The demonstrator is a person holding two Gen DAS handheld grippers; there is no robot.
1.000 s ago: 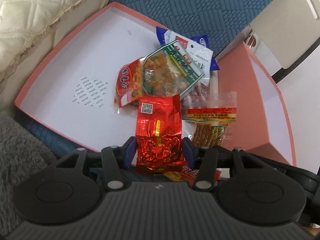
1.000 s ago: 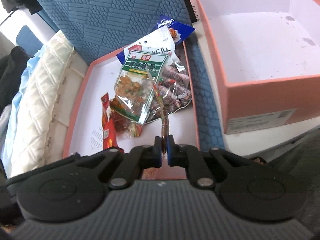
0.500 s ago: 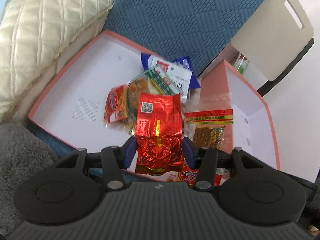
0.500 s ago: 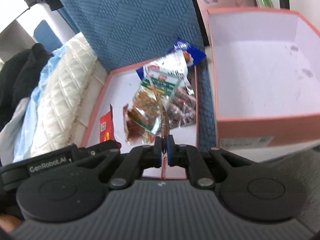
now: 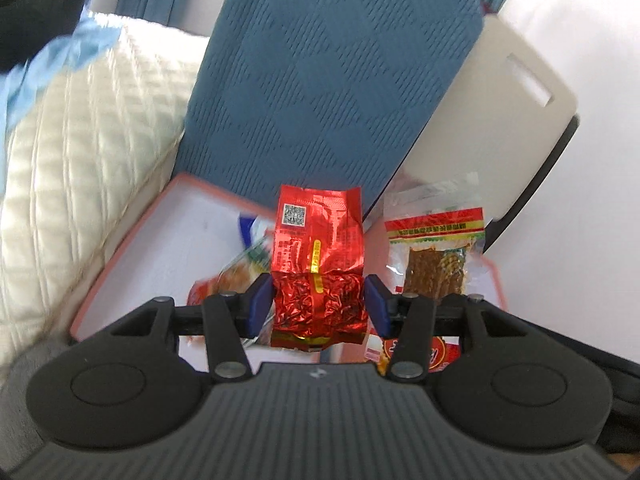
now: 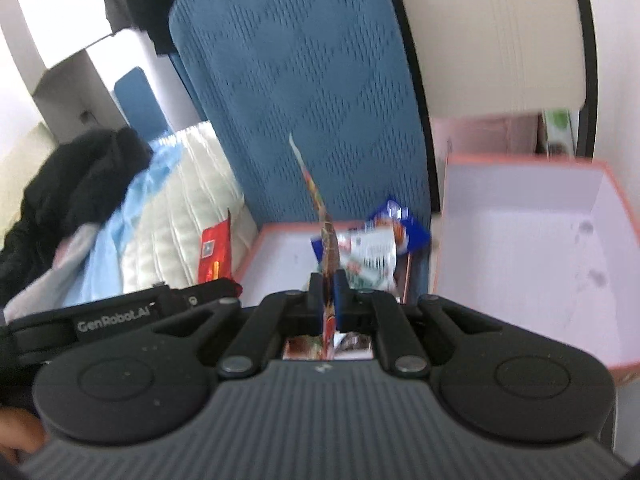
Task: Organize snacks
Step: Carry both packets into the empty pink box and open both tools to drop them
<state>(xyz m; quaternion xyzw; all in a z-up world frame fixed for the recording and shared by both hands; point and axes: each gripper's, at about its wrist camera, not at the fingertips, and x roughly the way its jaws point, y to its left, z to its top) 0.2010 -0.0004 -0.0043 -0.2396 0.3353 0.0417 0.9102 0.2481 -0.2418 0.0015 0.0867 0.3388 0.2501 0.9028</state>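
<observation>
The left gripper [image 5: 319,300] pinches a red foil packet [image 5: 318,264] across its crumpled lower half, the blue pads pressing its two side edges, so the packet stands upright ahead of the fingers. The right gripper [image 6: 329,298] has its jaws pressed nearly together on the thin edge of a flat snack bag [image 6: 326,232], which rises edge-on in front of it like a blade. Below and ahead of both lies the shallow pink lid [image 6: 280,256] with the remaining snacks [image 6: 372,256] piled at its far end; off to the right of the right gripper sits the deeper pink box [image 6: 532,264], which appears empty. The step in hand looks like carrying both packets across to that box. To do it well, keep both grips firm, since foil is slippery and the flat bag is held by very little. Carry them high enough to pass over the box's near wall, bring one hand in at a time so the grippers do not collide, and lower each packet close to the floor before releasing.
</observation>
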